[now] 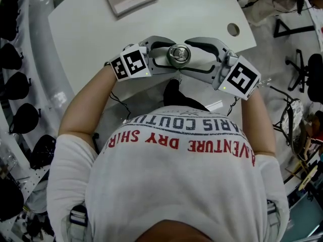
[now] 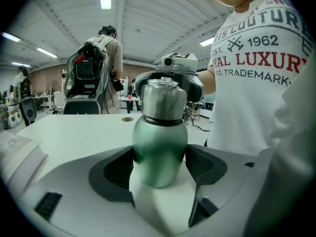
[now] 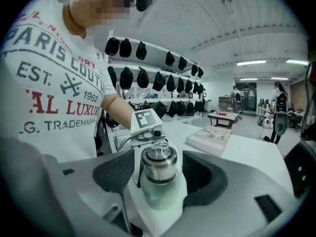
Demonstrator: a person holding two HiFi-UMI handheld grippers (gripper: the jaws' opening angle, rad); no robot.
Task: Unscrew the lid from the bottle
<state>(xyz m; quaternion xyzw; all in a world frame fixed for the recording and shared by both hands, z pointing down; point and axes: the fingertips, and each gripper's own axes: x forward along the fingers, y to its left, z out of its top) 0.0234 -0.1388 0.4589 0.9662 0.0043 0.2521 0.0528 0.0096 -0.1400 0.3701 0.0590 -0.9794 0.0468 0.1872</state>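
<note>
Left gripper (image 2: 159, 158) clamps the bottle (image 3: 160, 196). Right gripper (image 3: 159, 173) is released, its 2 jaws flanking the lid (image 2: 163, 100), which seems still seated; unscrewing largely remains.

Elbows out, the left forearm (image 1: 86, 102) and right forearm (image 1: 261, 122) converged on a green metal bottle (image 2: 160, 142). The grey left gripper (image 1: 170, 55) clamped its body, while the grey right gripper (image 1: 186, 56) held its jaws apart either side of the silver lid (image 3: 159, 164).
</note>
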